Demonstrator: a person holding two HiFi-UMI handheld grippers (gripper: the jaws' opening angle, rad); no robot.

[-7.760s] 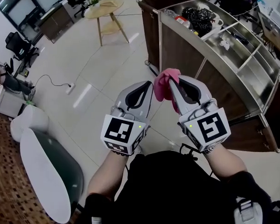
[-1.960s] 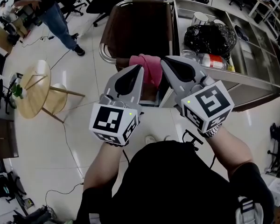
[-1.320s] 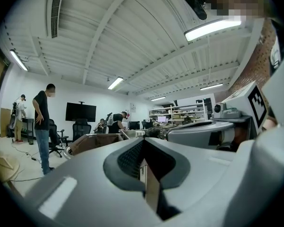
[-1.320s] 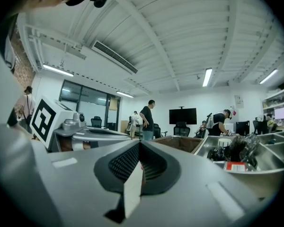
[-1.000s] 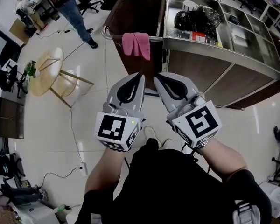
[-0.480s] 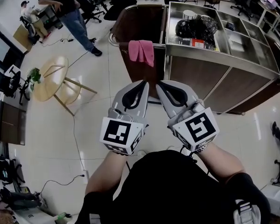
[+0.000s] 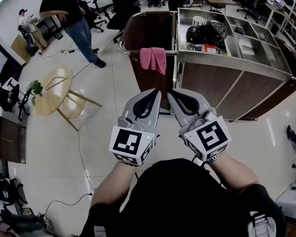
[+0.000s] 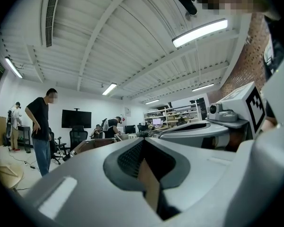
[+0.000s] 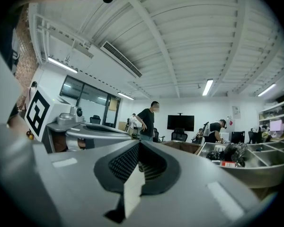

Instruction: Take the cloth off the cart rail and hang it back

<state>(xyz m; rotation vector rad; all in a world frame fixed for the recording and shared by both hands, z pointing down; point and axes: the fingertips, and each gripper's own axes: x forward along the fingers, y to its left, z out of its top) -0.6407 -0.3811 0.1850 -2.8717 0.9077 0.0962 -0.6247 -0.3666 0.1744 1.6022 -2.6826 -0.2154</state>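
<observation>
The pink cloth [image 7: 153,59] hangs folded over the steel cart rail [image 7: 130,51] at the near left end of the brown cart [image 7: 153,26], in the head view. Both grippers are held side by side well short of it, over the white floor. My left gripper [image 7: 156,91] is shut with nothing in it, and so is my right gripper [image 7: 170,92]. In the left gripper view the left gripper [image 8: 142,140] has its jaws closed together and empty. The right gripper [image 9: 139,144] in its own view looks the same, with the cart far ahead.
The cart's steel top [image 7: 266,58] has bins holding a black bag [image 7: 207,32] and small items. A round wooden table [image 7: 52,85] stands to the left. A person [image 7: 69,16] stands at the far left beside office chairs [image 7: 121,4]. A cable [image 7: 81,154] runs across the floor.
Both grippers have drawn back from the cart, which now sits farther off. The pink cloth, held between the grippers two seconds ago, stays hung on the rail.
</observation>
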